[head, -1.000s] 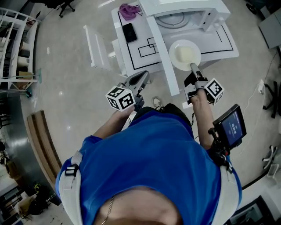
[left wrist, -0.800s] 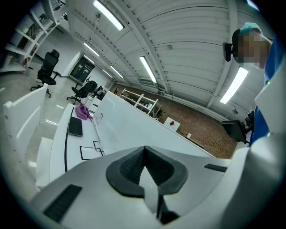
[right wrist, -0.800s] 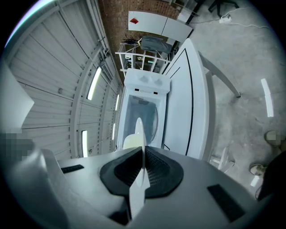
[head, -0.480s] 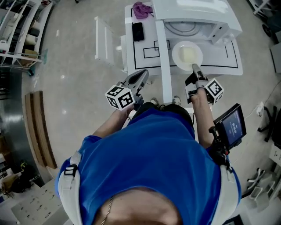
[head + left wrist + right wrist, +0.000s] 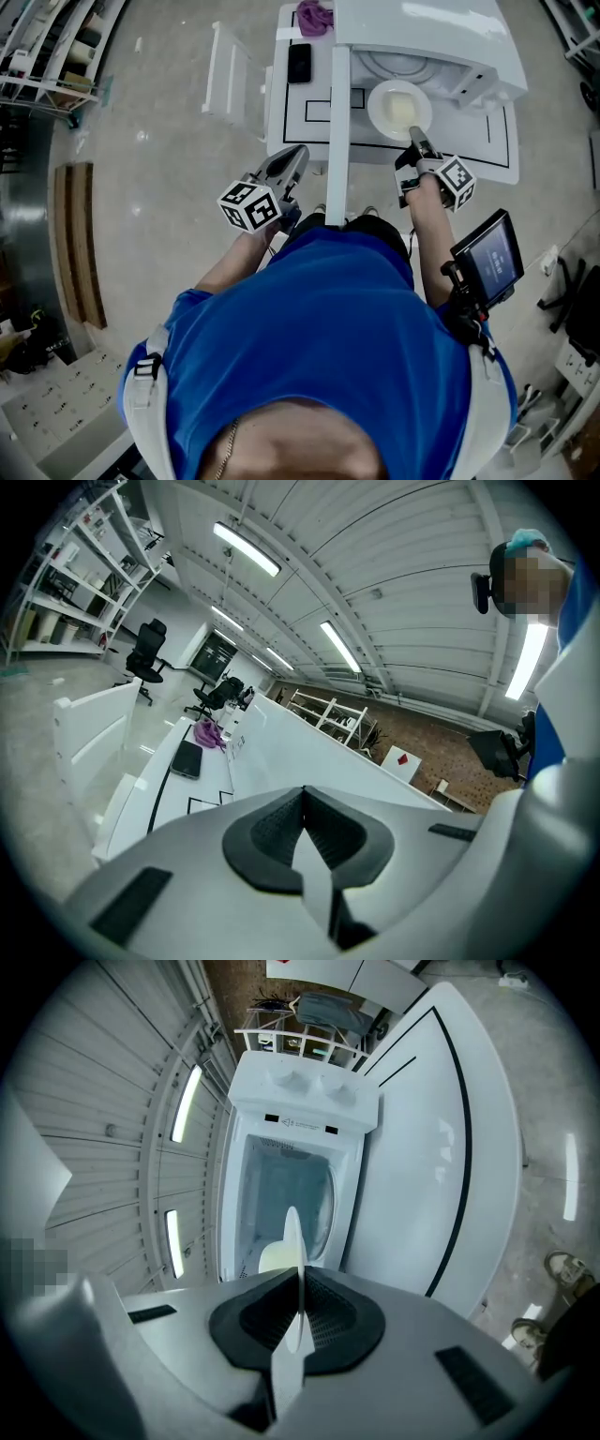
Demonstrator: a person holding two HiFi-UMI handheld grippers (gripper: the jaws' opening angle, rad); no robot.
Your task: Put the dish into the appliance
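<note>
Pinching the near rim of the plate (image 5: 398, 108), the right gripper (image 5: 414, 148) has its jaws almost fully together on that thin edge. The plate sticks out flat ahead of it, level, likely so nothing slides and only the plate enters first. It sits in the air just in front of the microwave's (image 5: 441, 28) open mouth, not yet inside.

The left gripper (image 5: 298, 155) is held back close to the body, jaws shut on nothing; probably parked out of the way. It hangs left of the open door (image 5: 337, 112), which swings out toward the person and sits between the two grippers.

Inside the cavity, the round glass tray (image 5: 394, 61) is bare, ready to take the plate. At the far left of the table (image 5: 487, 141) lie a phone (image 5: 299, 64) and a purple cloth (image 5: 314, 16), well apart from the action.

Counts: two grippers, one plate, one microwave, one door, one phone, one cloth.
</note>
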